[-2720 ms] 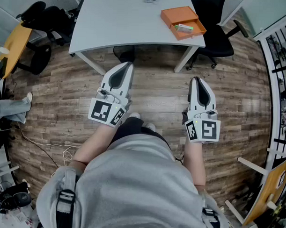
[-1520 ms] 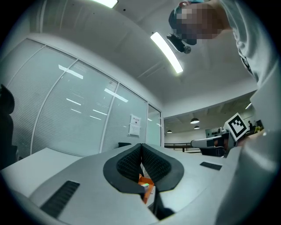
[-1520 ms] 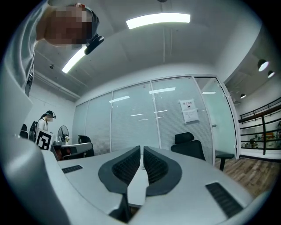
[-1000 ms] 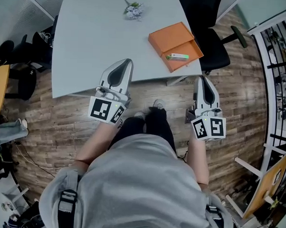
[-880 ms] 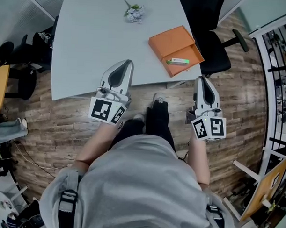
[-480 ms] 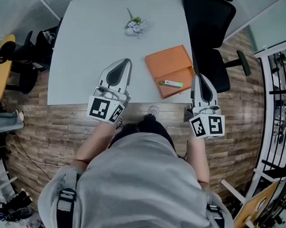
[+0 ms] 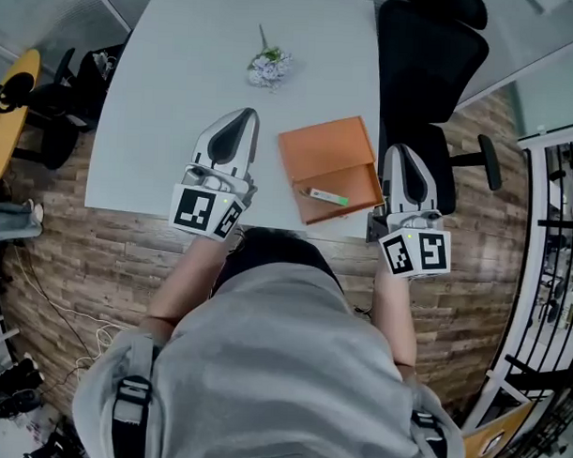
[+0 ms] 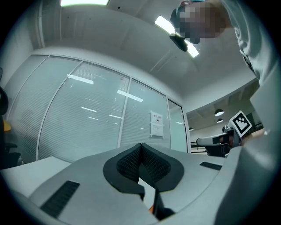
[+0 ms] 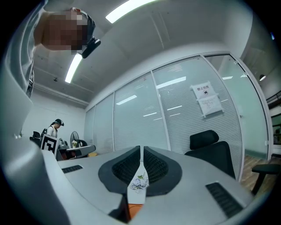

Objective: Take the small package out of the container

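Evidently poised for the reach, the left claw point(image 7: 240, 115) and right claw point(image 7: 400, 150) hover closed and empty, flanking the open orange container point(image 7: 322, 149) on the bench point(image 7: 170, 69), where the small package point(image 7: 324, 196) lies in its tray

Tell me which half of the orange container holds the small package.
The near half, lower in the head view: the package lies in it. The far half is bare orange.

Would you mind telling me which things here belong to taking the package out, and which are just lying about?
For the job:
- orange container
- small package, lying in it
- left claw and right claw, both shut, empty

Lying about:
- flower sprig
- black office chair
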### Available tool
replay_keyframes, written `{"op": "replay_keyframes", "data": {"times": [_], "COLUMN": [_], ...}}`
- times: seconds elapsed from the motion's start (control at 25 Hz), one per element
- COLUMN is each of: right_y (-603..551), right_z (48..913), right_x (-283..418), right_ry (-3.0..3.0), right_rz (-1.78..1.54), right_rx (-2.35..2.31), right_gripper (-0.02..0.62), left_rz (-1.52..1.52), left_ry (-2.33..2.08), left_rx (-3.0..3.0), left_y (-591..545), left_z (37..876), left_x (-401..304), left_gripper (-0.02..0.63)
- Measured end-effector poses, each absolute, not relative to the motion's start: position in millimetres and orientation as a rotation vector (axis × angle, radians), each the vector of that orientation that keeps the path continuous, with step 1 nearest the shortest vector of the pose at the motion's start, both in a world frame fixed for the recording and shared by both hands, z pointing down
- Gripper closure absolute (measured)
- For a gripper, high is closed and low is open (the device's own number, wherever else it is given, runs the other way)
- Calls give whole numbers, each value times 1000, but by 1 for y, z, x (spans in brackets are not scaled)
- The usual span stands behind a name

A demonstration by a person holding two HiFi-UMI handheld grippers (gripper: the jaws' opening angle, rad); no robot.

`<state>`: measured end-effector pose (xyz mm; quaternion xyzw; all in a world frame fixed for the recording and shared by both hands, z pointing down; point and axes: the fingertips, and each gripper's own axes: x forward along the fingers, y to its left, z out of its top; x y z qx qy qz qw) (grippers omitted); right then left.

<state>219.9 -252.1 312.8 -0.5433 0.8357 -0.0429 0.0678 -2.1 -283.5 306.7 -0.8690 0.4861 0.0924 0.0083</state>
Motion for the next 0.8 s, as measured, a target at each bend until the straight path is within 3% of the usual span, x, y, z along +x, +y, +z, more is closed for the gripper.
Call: {"op": "replay_keyframes", "data": {"times": [0.48,0.8], "right_y": [-293,-290], "right_z": [334,427], "right_x": [222,187], "right_ry": [2564,2886], "right_rz": [-215,-513], "right_rx": [-1663,-1558], "right_gripper": [538,538], "left_rz": [285,255], "left_ry": [1440,1424], "left_rx": [-2772,-2856], "left_y": [-339,-344], "left_z": [304,343], "left_x": [13,19], "left_gripper": [586,586]}}
